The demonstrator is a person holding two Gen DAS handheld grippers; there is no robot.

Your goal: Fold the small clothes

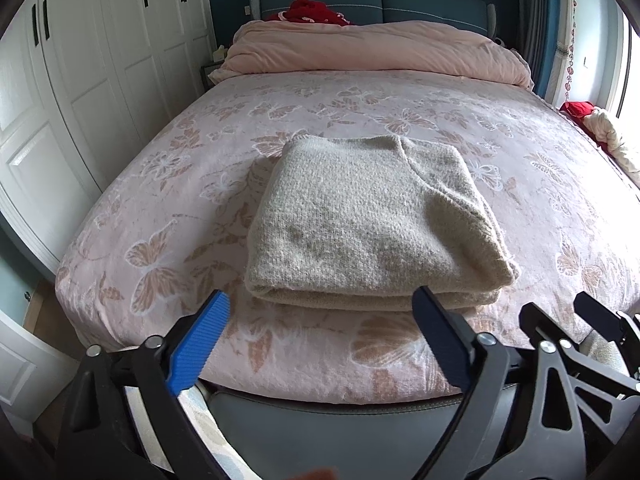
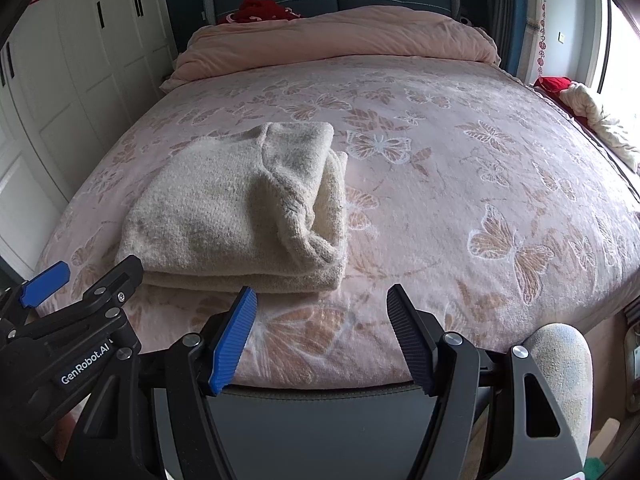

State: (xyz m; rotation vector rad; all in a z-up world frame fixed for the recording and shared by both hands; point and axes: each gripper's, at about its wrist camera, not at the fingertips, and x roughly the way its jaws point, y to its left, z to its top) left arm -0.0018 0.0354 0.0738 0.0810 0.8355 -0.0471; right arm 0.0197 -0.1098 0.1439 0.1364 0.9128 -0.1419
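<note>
Blue ribbed rubber on one pad and dark on the other, my left gripper (image 1: pixel 322 314) is hanging spread wide with nothing between its fingers, and my right gripper (image 2: pixel 322 314) is gaping the same way, empty, just beside it at the foot of the bed. Directly ahead of the left fingers, almost touching their tips, the beige sweater (image 1: pixel 372 216) is lying folded into a thick stack on the butterfly bedspread (image 1: pixel 400 112); from the right gripper it is sitting ahead and off to the left, its near right corner closest. I am judging the knit soft, floppy and light (fuzzy enough not to slip), so pinching through all layers at the near folded edge or a corner looks safest, since a one-layer grab would likely peel the stack open.
</note>
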